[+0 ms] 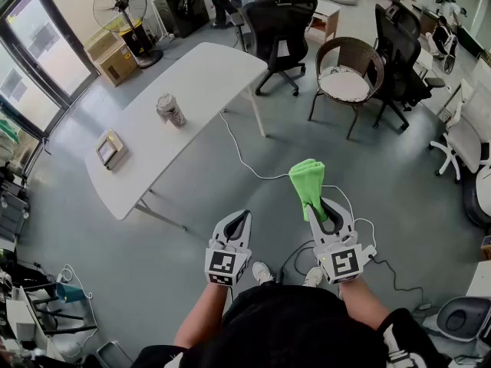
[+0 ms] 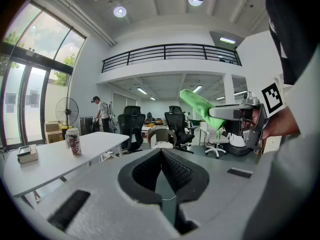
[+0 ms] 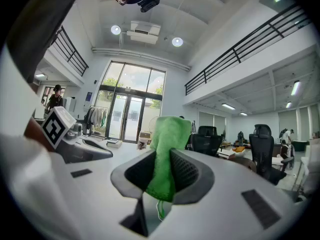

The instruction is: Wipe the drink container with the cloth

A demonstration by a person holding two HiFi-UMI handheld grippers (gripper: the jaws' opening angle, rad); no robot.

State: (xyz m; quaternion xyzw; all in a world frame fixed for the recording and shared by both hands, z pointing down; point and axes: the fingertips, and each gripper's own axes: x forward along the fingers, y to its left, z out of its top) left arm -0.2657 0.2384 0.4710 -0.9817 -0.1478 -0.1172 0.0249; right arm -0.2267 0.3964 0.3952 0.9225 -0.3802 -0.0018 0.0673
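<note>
The drink container (image 1: 170, 110), a can with a red and white print, stands upright on the white table (image 1: 207, 67), far ahead and left of both grippers; it also shows as a can (image 2: 73, 141) in the left gripper view. My right gripper (image 1: 320, 208) is shut on a green cloth (image 1: 308, 184), which sticks up from between its jaws and fills the middle of the right gripper view as cloth (image 3: 165, 151). My left gripper (image 1: 237, 222) is held beside it, jaws closed together and empty (image 2: 162, 154). Both hang over the floor, away from the table.
A small box device (image 1: 110, 149) lies on the table's near left end. A white cable (image 1: 244, 158) runs over the floor from the table toward me. Black office chairs (image 1: 280, 25), a wicker chair (image 1: 347, 71) and a floor fan (image 1: 126, 10) stand beyond the table.
</note>
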